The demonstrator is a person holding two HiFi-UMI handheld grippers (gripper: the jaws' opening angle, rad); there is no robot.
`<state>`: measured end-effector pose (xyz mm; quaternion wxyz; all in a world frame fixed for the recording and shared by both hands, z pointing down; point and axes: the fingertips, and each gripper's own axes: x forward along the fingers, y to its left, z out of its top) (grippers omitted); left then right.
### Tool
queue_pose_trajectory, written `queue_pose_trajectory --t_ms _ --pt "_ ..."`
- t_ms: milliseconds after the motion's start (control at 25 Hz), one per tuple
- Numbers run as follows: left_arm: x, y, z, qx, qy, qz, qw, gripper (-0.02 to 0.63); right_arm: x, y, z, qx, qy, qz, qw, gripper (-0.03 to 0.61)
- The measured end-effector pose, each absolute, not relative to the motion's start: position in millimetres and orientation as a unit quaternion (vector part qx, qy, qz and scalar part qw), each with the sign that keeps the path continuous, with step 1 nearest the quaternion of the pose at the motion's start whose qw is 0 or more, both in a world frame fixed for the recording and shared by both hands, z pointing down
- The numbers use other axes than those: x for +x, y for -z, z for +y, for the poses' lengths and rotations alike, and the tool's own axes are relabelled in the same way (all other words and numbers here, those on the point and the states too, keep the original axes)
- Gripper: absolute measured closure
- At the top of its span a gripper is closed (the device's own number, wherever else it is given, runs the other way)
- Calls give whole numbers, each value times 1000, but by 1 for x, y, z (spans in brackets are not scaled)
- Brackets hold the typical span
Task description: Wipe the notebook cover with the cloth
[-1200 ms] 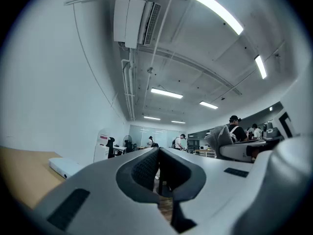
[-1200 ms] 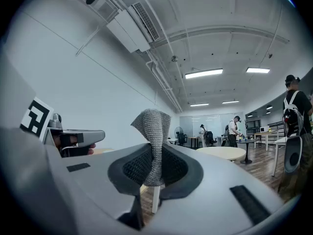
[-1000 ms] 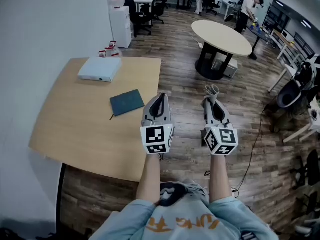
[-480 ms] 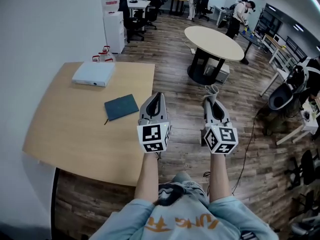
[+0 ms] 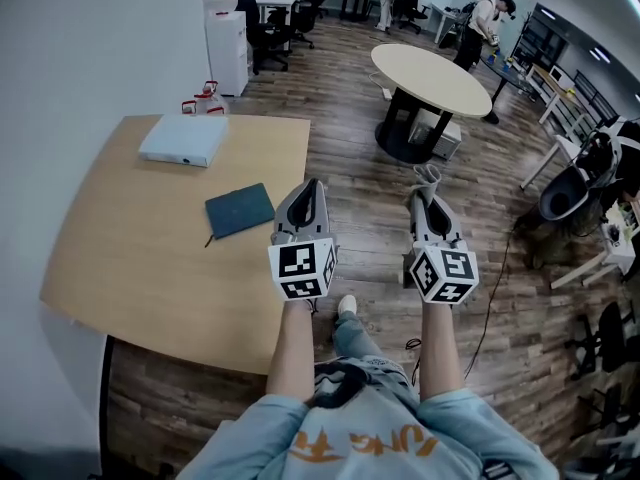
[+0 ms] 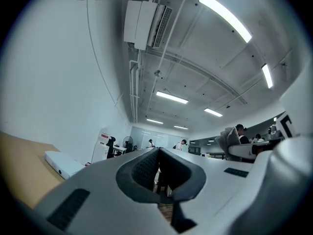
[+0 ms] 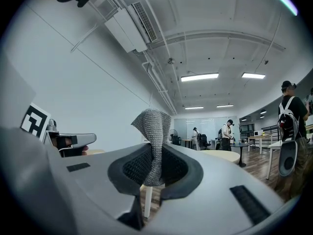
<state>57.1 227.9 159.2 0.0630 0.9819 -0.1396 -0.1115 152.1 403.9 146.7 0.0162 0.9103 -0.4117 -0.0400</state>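
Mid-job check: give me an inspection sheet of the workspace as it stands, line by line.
Surface: wooden table, two items on it.
Job's things: dark notebook lies closed and flat on the table; grey knitted cloth is pinched in the right gripper, not on the notebook.
Clutter: white box at the table's far side; jugs beyond the far edge.
Grippers: left gripper shut, empty; right gripper shut on the cloth; both held off the notebook.
Cables: dark cable across the floor on the right.
Surroundings: round table, office chairs, person standing at the back.
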Motion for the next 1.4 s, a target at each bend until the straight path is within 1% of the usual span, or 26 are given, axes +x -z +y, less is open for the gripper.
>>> queue_pose_trajectory --t_ms 200,440,680,880,1040,1240,1400 --pt "71 -172 196 978 106 -165 69 595 177 -156 371 902 35 -430 21 546" --pt "102 -181 162 977 94 -184 58 595 222 -173 325 893 21 -450 6 546" --pt "129 -205 135 973 61 -205 87 595 267 -187 286 885 -12 -466 -6 546" --pt "171 -263 110 966 16 -222 132 595 316 -247 264 881 -74 -466 16 546" --pt "210 -296 95 960 -6 -232 158 595 363 -273 250 880 -98 -464 22 546" --pt "262 -313 82 957 -25 -240 162 595 416 -294 227 872 -118 -475 18 546" --pt "294 -305 80 958 -32 -243 150 595 457 -299 219 871 -128 -475 -6 546"
